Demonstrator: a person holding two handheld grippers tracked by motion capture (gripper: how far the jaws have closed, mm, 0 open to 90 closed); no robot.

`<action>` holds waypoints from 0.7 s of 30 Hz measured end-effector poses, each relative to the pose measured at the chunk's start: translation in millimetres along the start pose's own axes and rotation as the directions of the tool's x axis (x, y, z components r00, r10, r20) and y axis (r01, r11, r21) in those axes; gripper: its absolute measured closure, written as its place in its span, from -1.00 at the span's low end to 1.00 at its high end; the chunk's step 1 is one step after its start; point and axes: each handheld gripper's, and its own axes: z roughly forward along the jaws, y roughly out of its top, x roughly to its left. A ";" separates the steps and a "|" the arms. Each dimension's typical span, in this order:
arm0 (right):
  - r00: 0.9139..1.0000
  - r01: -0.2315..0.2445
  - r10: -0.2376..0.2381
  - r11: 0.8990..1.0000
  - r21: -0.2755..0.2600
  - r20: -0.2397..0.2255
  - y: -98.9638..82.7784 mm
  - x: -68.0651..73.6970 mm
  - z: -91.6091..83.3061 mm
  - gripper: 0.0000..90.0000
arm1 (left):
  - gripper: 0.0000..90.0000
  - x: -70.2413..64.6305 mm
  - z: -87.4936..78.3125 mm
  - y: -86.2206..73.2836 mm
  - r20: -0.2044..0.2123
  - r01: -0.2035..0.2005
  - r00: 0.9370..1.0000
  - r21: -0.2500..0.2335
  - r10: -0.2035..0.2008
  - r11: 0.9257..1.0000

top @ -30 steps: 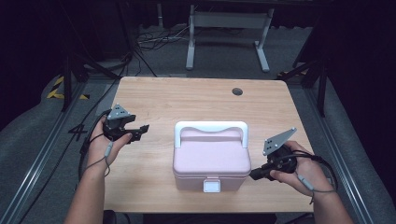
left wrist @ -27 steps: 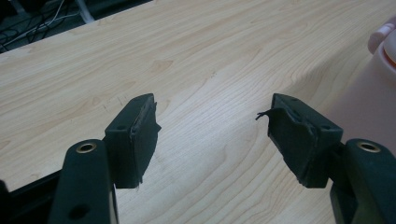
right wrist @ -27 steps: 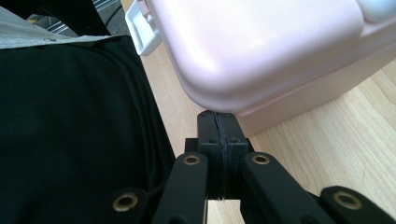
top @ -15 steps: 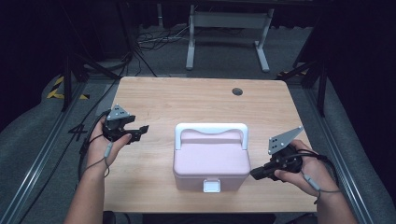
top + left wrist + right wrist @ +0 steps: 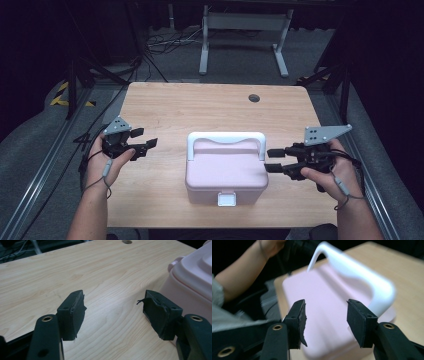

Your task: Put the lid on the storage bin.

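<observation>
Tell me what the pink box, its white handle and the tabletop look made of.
Pink box: apparently moulded plastic, smooth and matte, with rounded edges and a stepped lid. White handle: likely plastic too, slightly glossy, with a soft sheen in the right gripper view. Tabletop: light wood-grain surface with visible streaks in the left gripper view; solid wood or laminate cannot be told.

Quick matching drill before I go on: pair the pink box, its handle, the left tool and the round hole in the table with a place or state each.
Things:
1. pink box
2. white handle
3. left tool
4. round hole

Places or states:
A. far part of the tabletop
B. open, over bare wood
C. lid shut, mid-table
D. folded back along the lid's far edge

Pairs: 1-C, 2-D, 3-B, 4-A
</observation>
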 end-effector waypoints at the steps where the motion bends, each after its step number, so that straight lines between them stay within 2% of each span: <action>1: 1.000 0.001 -0.001 1.000 -0.025 0.019 1.2 -2.0 -2.1 0.07 | -0.24 0.2 -0.9 -1.3 -0.014 -0.001 1.000 0.003 0.001 1.000; 3: 0.997 0.000 0.004 0.998 -0.061 0.071 2.4 -7.4 -7.1 0.04 | -0.24 1.3 -2.1 -3.7 -0.030 0.000 1.000 0.011 0.001 1.000; 5: 0.994 -0.009 0.017 0.997 -0.076 0.105 2.0 -12.9 -10.6 0.03 | -0.24 2.7 -3.3 -5.9 -0.017 0.015 1.000 0.006 -0.015 1.000; 6: 0.991 -0.019 0.031 0.996 -0.093 0.132 1.1 -17.3 -13.3 0.03 | -0.24 3.0 -4.1 -6.7 -0.011 0.026 1.000 0.002 -0.026 1.000; 9: 0.979 -0.039 0.064 0.991 -0.129 0.196 -1.6 -30.1 -20.2 0.03 | -0.24 3.9 -5.9 -8.5 -0.020 0.026 0.999 0.005 -0.026 1.000; 13: 0.962 -0.065 0.104 0.985 -0.160 0.252 -7.5 -45.4 -28.5 0.00 | -0.24 6.3 -7.0 -11.0 -0.047 0.028 0.999 0.017 -0.027 0.999; 14: 0.962 -0.065 0.104 0.985 -0.160 0.252 -7.5 -45.4 -28.5 0.00 | -0.24 6.3 -7.0 -11.0 -0.047 0.028 0.999 0.017 -0.027 0.999; 15: 0.949 -0.069 0.116 0.984 -0.166 0.292 -11.4 -53.2 -32.4 -0.07 | -0.24 7.0 -6.1 -11.8 -0.064 0.021 0.998 0.030 -0.019 0.999; 17: 0.936 -0.063 0.112 0.986 -0.154 0.334 -14.1 -58.4 -34.2 -0.09 | -0.24 7.2 -4.3 -12.3 -0.068 0.013 0.998 0.041 -0.010 0.999; 18: 0.923 -0.055 0.105 0.988 -0.142 0.370 -16.6 -62.9 -35.6 -0.09 | -0.25 7.2 -3.6 -12.4 -0.069 0.011 0.998 0.048 -0.008 0.999; 21: 0.904 -0.073 0.121 0.989 -0.131 0.410 -23.2 -73.6 -37.1 -0.12 | -0.26 7.5 -0.1 -13.2 -0.071 0.007 0.997 0.063 -0.003 0.998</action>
